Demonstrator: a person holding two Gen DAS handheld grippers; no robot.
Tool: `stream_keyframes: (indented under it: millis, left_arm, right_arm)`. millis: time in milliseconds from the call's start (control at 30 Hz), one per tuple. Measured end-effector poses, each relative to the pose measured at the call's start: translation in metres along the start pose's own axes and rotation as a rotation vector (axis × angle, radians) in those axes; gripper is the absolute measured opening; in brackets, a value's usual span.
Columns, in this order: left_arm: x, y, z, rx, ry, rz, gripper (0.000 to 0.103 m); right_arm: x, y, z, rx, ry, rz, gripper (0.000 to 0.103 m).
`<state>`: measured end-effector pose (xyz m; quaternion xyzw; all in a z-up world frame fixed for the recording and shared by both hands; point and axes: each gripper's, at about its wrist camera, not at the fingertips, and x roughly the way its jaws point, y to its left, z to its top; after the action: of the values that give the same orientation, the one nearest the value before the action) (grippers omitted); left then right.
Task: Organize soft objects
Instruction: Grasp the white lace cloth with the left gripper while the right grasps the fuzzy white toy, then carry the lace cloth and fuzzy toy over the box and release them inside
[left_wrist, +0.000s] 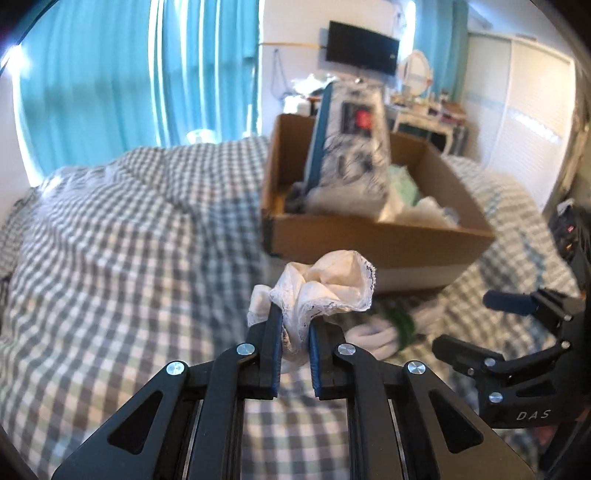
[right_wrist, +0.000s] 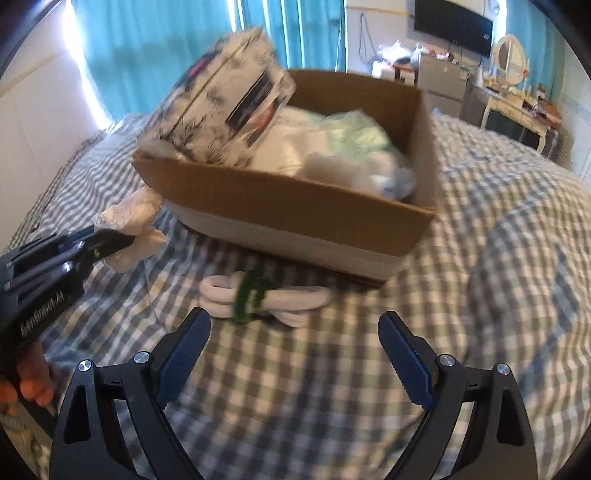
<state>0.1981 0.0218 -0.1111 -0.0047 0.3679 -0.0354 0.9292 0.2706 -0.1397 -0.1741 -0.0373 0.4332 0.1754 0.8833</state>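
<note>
My left gripper (left_wrist: 294, 326) is shut on a bunched white lace cloth (left_wrist: 328, 288), held above the checked bed in front of a cardboard box (left_wrist: 369, 236). The same cloth (right_wrist: 129, 218) and left gripper (right_wrist: 110, 240) show at the left of the right wrist view. My right gripper (right_wrist: 293, 332) is open and empty above the bed, just short of a white bundle with a green band (right_wrist: 255, 295), which lies before the box (right_wrist: 295, 206). That bundle also shows in the left wrist view (left_wrist: 391, 328). The box holds a patterned package (right_wrist: 229, 107) and pale soft items (right_wrist: 351, 136).
A grey checked bedspread (left_wrist: 129, 240) covers the bed. Blue curtains (left_wrist: 110, 74) hang behind. A wall screen (left_wrist: 362, 48), a dressing table with a mirror (left_wrist: 424, 107) and a wardrobe (left_wrist: 532, 122) stand at the back right.
</note>
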Motion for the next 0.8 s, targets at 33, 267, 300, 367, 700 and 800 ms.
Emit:
stream_keyframes:
  millis: [33,267,300,367,700,800]
  left_arm:
    - [0.002,0.004,-0.004,0.002,0.015,0.007,0.012]
    - [0.023,0.007,-0.009,-0.017,0.079,0.047,0.012]
    - [0.026,0.007,-0.010,-0.017,0.088,0.047,0.012]
    - [0.028,0.008,-0.011,-0.019,0.093,0.047,0.012]
    - [0.010,-0.007,-0.014,-0.026,0.101,0.013,0.012]
    - [-0.007,-0.013,-0.012,-0.018,0.083,0.017,0.012]
  right_arm:
    - [0.008,0.003,0.004,0.004,0.019,-0.007,0.093]
    - [0.058,0.004,0.016,0.078,0.112,0.008,0.077]
    - [0.064,0.005,0.014,0.076,0.121,0.018,0.072]
    - [0.067,0.007,0.008,0.059,0.111,0.016,0.069]
    - [0.027,0.022,-0.004,-0.040,-0.009,-0.024,0.036]
    - [0.012,0.033,-0.011,-0.086,-0.037,-0.031,0.035]
